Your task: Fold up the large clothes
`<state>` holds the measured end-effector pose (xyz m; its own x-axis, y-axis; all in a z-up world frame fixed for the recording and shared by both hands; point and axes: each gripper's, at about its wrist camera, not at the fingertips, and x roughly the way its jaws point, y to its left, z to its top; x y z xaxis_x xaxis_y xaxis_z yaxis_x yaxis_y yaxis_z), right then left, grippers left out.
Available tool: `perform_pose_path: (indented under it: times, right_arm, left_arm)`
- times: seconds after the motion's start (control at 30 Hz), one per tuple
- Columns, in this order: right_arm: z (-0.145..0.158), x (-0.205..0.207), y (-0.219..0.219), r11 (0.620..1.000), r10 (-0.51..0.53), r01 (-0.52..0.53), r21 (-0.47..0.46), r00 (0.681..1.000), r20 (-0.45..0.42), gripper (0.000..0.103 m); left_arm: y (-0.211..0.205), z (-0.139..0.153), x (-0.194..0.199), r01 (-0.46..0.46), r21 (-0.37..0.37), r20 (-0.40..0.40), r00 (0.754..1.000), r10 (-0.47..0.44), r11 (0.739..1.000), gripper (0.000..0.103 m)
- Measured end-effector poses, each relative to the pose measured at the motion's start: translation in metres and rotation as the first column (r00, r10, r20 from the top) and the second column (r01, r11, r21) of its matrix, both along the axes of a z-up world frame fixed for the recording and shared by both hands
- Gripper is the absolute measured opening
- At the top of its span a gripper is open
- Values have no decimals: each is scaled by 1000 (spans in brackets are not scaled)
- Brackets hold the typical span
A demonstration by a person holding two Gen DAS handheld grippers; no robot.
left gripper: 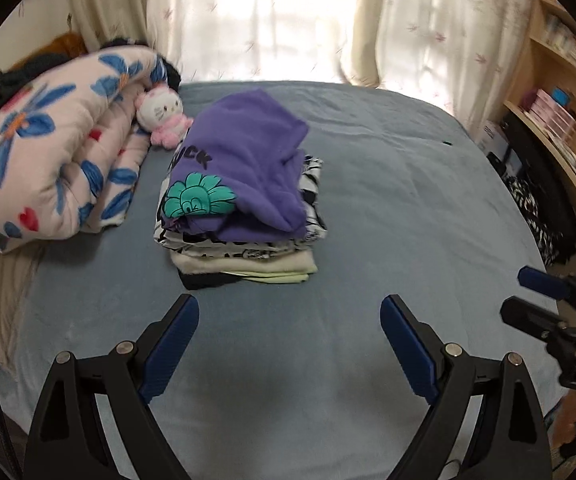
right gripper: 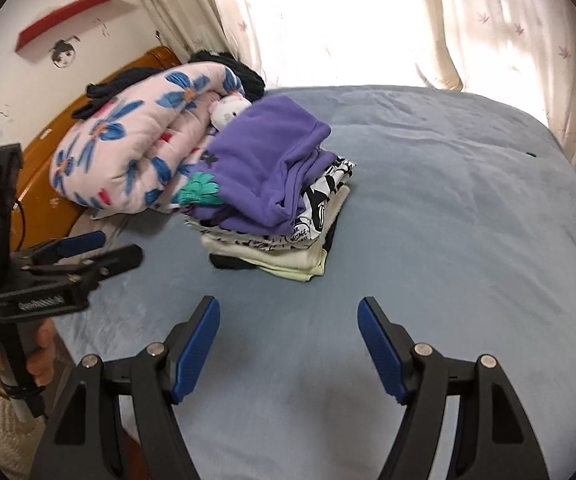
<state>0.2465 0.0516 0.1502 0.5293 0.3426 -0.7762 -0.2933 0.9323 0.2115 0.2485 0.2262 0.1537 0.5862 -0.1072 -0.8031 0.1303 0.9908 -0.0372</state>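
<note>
Left wrist view: both the left gripper (left gripper: 290, 316) and right gripper (right gripper: 288, 318) gape wide and empty above the bed (left gripper: 368, 200), the folded stack (left gripper: 239, 200) near its headboard edge; best fetch the next garment without brushing it.

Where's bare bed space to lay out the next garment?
Free: the blue-grey bedsheet right of the stack of folded clothes out to the wooden bookshelf, and the near strip between the stack and both open grippers. Crowded: the left side, where the rolled pink floral quilt and white plush cat toy sit by the stack.
</note>
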Motion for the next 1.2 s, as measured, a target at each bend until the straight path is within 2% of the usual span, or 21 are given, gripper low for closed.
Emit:
perform_pose_path:
  times: [0.17, 0.37, 0.47, 0.67, 0.73, 0.9, 1.0, 1.03, 1.1, 1.2]
  right_arm:
    - [32, -52, -22, 999, -26, 28, -27, 998, 55, 73]
    - [30, -96, -44, 994, -55, 60, -89, 997, 57, 75]
    - [17, -113, -56, 990, -73, 79, -117, 996, 51, 75]
    - [-19, -148, -83, 974, -145, 154, -167, 987, 64, 75]
    - [-29, -161, -92, 968, -179, 190, -164, 981, 80, 75]
    - [-46, -185, -109, 956, -253, 266, -126, 961, 107, 75]
    - [-58, -198, -110, 944, -279, 295, -147, 953, 123, 75]
    - [-61, -200, -109, 943, -279, 296, -154, 952, 125, 76]
    - [-71, -204, -106, 942, -279, 296, -159, 953, 118, 87]
    - [-79, -214, -105, 933, -308, 331, -143, 938, 162, 90]
  left_arm:
    - [-34, 34, -59, 30, -2, 53, 998, -30, 1000, 93]
    - [-76, 41, -120, 79, 46, 106, 991, -83, 996, 96]
    - [-94, 28, -142, 95, 68, 108, 989, -102, 993, 96]
    - [-112, -10, -174, 88, 14, 105, 990, -89, 996, 96]
    - [-115, -22, -182, 70, 27, 121, 990, -73, 997, 96]
    - [-119, -49, -200, 34, 5, 151, 988, -34, 999, 96]
    - [-122, -65, -207, 21, 10, 142, 990, -22, 1000, 96]
    - [-123, -72, -211, 13, 6, 139, 990, -14, 1000, 96]
    - [-124, -82, -214, 4, 10, 126, 992, -5, 1000, 96]
    - [-126, -96, -217, 0, 15, 106, 994, -1, 1000, 96]
